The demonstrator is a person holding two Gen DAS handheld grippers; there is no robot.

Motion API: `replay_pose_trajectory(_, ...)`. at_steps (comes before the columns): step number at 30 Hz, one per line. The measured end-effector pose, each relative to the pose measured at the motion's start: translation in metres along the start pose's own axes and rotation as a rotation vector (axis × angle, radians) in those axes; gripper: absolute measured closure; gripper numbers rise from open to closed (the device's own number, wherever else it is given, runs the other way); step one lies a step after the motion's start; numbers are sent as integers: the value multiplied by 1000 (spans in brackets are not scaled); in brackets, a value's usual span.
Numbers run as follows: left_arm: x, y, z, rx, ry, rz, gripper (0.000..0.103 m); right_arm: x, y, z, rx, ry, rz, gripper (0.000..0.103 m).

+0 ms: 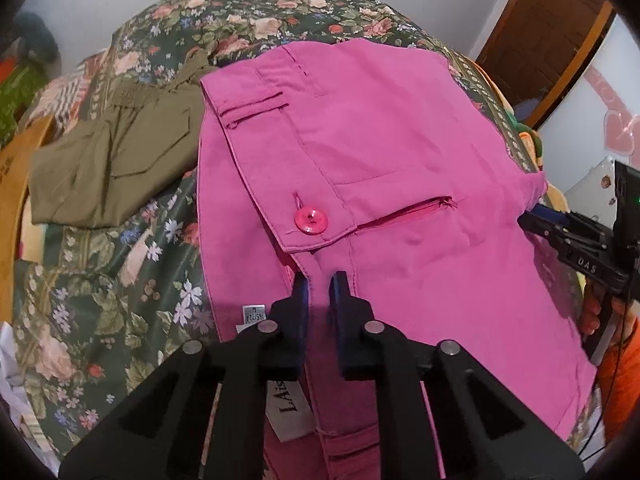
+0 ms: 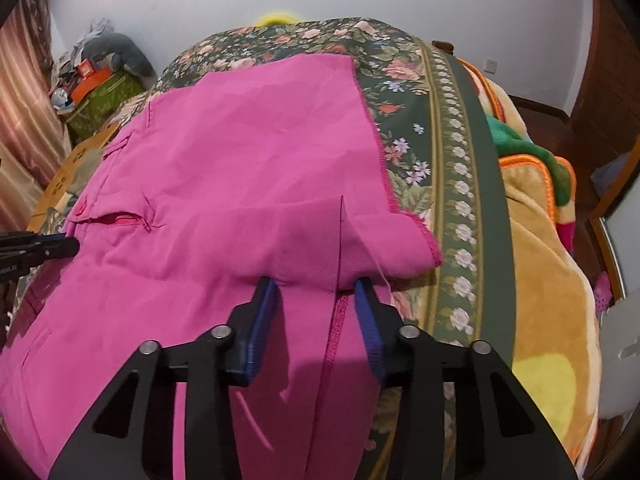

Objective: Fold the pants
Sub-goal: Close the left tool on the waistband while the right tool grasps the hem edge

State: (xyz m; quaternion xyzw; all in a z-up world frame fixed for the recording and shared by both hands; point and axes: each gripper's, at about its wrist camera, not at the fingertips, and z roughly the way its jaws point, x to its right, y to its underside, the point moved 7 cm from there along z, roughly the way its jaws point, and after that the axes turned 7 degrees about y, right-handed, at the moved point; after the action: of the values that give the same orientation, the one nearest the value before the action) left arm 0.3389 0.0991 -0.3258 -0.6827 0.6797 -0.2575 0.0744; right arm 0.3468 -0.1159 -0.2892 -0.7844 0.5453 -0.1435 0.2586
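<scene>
I'm working over a bed covered by a flowered bedspread (image 1: 120,300) that fills most of both views, and the pink pants (image 1: 400,140) lie spread across its middle, waistband toward the left of my left camera's frame and the leg ends toward the right of my right camera's frame. A second, olive garment (image 1: 108,160) sits bunched at the left of the left view, just beside the pants, and a plush orange-and-yellow blanket (image 2: 532,280) runs down the right side of the right view. The pants look light, soft and limp, so I judge they will sag and crease wherever unsupported; thick seams and hems make the best holds. My left gripper (image 1: 319,280) is at lower centre of its frame with its fingers nearly together around a ridge of fabric below the waistband; it looks like a pinch on the pants. My right gripper (image 2: 316,286) is at lower centre of its frame, spread apart, its fingers straddling a folded-over leg end with the stitched hem (image 2: 336,328) between them; I judge it is not gripping yet. Smallest, a pink button (image 1: 311,222) sits on the waistband flap at the left frame's centre, with a brand label (image 1: 290,412) near the bottom
</scene>
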Motion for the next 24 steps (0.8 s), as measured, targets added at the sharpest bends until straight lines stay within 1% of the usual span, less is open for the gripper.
replay_pose_trajectory(1, 1, 0, -1, 4, -17, 16, 94, -1, -1, 1, 5, 1, -6, 75)
replay_pose_trajectory(2, 1, 0, -1, 7, -27, 25, 94, -2, -1, 1, 10, 1, -14, 85)
replay_pose_trajectory(4, 0, 0, -4, 16, -62, 45, 95, -5, -1, 1, 10, -10, -32, 93)
replay_pose_trajectory(5, -1, 0, -4, 18, -74, 52, 95, -6, -1, 0, 10, -7, -39, 95)
replay_pose_trajectory(6, -4, -1, -6, 27, -112, 67, 98, -6, -1, 0, 9, 0, -48, 96)
replay_pose_trajectory(7, -6, 0, -7, 31, -136, 79, 98, -7, 1, -1, 8, 9, -59, 97)
replay_pose_trajectory(10, -13, 3, -6, 22, -105, 49, 98, -7, 4, -3, 6, 21, -68, 97)
replay_pose_trajectory(14, -15, 4, -3, 17, -98, 36, 97, -3, 6, -5, -13, 14, -39, 97)
replay_pose_trajectory(15, -16, 4, -4, 12, -85, 24, 97, -3, 6, -7, -21, 11, -36, 97)
replay_pose_trajectory(19, -19, 4, -13, -17, -32, -3, 96, -5, 8, -26, -17, 1, -60, 97)
replay_pose_trajectory(20, -19, 4, -18, -13, -26, -12, 96, -5, 8, -35, -3, 3, -72, 94)
replay_pose_trajectory(23, -21, 1, -35, 12, 4, -39, 95, 0, 3, -53, 38, 76, -113, 94)
replay_pose_trajectory(24, -22, -2, -40, 24, 6, -46, 93, 2, 1, -57, 44, 82, -115, 94)
